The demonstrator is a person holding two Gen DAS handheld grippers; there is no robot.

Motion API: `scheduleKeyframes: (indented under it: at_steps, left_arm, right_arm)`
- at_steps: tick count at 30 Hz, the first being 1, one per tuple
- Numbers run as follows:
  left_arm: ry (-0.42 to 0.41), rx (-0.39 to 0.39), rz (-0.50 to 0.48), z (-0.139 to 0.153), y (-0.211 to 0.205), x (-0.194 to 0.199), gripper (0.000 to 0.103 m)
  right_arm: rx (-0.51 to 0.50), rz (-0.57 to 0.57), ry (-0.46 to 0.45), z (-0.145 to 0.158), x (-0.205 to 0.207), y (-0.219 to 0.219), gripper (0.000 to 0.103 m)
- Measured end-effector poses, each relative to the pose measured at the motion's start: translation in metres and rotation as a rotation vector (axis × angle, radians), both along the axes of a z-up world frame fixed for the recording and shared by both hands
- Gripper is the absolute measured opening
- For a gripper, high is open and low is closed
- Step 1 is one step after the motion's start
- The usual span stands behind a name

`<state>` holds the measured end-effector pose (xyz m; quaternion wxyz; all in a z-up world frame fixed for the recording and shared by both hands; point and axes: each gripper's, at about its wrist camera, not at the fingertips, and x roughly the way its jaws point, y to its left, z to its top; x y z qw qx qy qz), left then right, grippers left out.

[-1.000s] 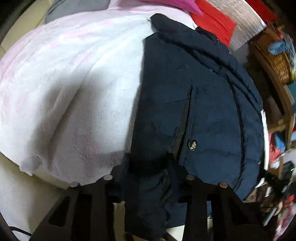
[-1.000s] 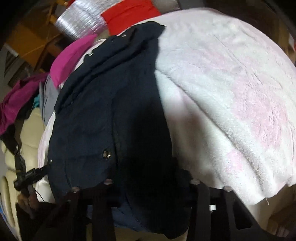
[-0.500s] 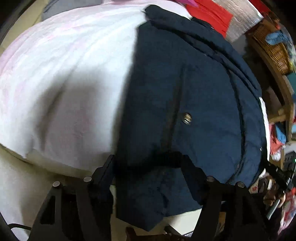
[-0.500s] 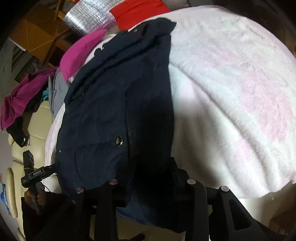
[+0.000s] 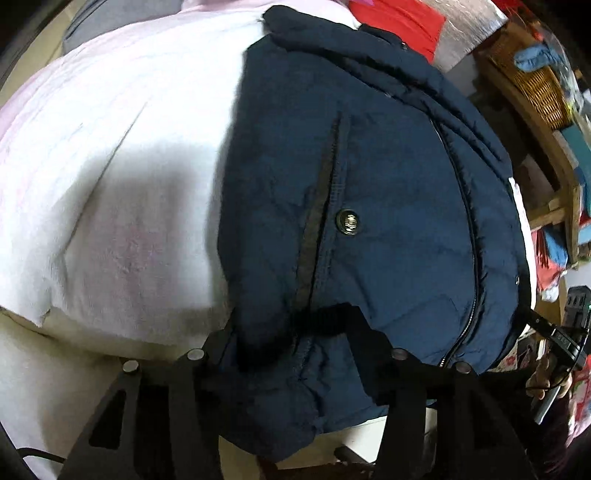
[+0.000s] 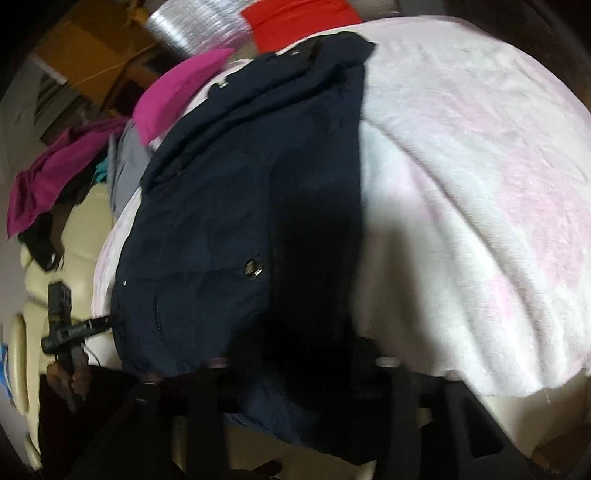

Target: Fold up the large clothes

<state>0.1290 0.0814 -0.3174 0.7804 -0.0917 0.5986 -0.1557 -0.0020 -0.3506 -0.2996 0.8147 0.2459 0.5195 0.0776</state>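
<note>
A navy puffer jacket with a brass snap lies on a white-pink fleece blanket. Its bunched hem sits between the fingers of my left gripper, whose jaws are closing with both pads against the fabric. In the right wrist view the same jacket lies left of the blanket. A dark fold of it sits between the fingers of my right gripper, whose jaws are opening and stand apart from the cloth. Each view catches the other hand-held gripper at the jacket's far corner.
A red cloth and a silver foil sheet lie beyond the jacket's collar. A wooden shelf with a wicker basket stands to the right. A magenta garment, a grey one and a cream sofa are on the left.
My left jaws let the hem go, spread wide, then narrowed onto it again. My right jaws widened steadily off the dark fold. The jacket settled flatter on the blanket.
</note>
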Motion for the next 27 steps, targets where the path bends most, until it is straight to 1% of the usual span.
scheduleKeyframes:
  at_steps: [1, 2, 3, 4, 5, 7, 8, 9, 12, 15, 17, 18, 20, 21, 22, 24, 27]
  left_arm:
    - [-0.002, -0.018, 0.001, 0.001, 0.0, 0.001, 0.038]
    - [-0.007, -0.038, 0.009, 0.004, 0.002, 0.001, 0.027]
    - [-0.007, -0.055, 0.016, 0.005, 0.004, 0.003, 0.023]
    - [-0.005, -0.081, 0.021, 0.007, 0.006, 0.004, 0.018]
    - [-0.008, -0.113, 0.022, 0.011, 0.01, 0.004, 0.014]
    - [-0.044, -0.206, 0.01, 0.026, 0.013, 0.003, 0.01]
    - [-0.079, -0.271, -0.002, 0.04, 0.015, 0.003, 0.01]
    - [-0.106, -0.312, -0.01, 0.052, 0.017, 0.005, 0.009]
    - [-0.176, -0.381, -0.009, 0.089, 0.023, 0.018, 0.009]
    - [-0.234, -0.431, 0.001, 0.122, 0.024, 0.049, 0.009]
    - [-0.259, -0.457, 0.014, 0.136, 0.018, 0.077, 0.009]
    - [-0.276, -0.472, 0.028, 0.143, 0.017, 0.097, 0.009]
    - [-0.294, -0.489, 0.051, 0.146, 0.012, 0.124, 0.009]
    - [-0.309, -0.492, 0.065, 0.149, 0.009, 0.147, 0.009]
    - [-0.315, -0.492, 0.072, 0.15, 0.006, 0.16, 0.009]
    - [-0.327, -0.481, 0.1, 0.147, -0.001, 0.197, 0.009]
    - [-0.326, -0.436, 0.154, 0.132, -0.01, 0.256, 0.009]
  right_arm:
    - [-0.021, 0.024, -0.005, -0.001, -0.001, 0.006, 0.044]
    - [-0.071, 0.06, -0.005, 0.0, 0.0, 0.015, 0.033]
    - [-0.114, 0.085, -0.013, 0.004, 0.0, 0.02, 0.016]
    - [-0.128, 0.092, -0.023, 0.009, 0.0, 0.021, 0.012]
    - [-0.111, 0.088, -0.043, 0.017, 0.0, 0.019, 0.01]
    - [-0.068, 0.088, -0.107, 0.037, -0.001, 0.013, 0.009]
    - [-0.053, 0.092, -0.155, 0.053, -0.001, 0.01, 0.009]
    - [-0.047, 0.093, -0.18, 0.061, -0.001, 0.008, 0.008]
    - [-0.009, 0.08, -0.277, 0.096, 0.005, -0.002, 0.008]
    - [0.033, 0.047, -0.346, 0.122, 0.02, -0.016, 0.008]
    - [0.071, 0.006, -0.39, 0.135, 0.037, -0.026, 0.008]
    - [0.084, -0.015, -0.407, 0.14, 0.048, -0.027, 0.008]
    - [0.104, -0.067, -0.436, 0.148, 0.075, -0.039, 0.008]
    - [0.119, -0.098, -0.447, 0.149, 0.095, -0.046, 0.008]
    - [0.128, -0.121, -0.452, 0.15, 0.112, -0.045, 0.008]
    - [0.155, -0.173, -0.447, 0.147, 0.154, -0.048, 0.008]
    - [0.19, -0.259, -0.426, 0.134, 0.208, -0.065, 0.008]
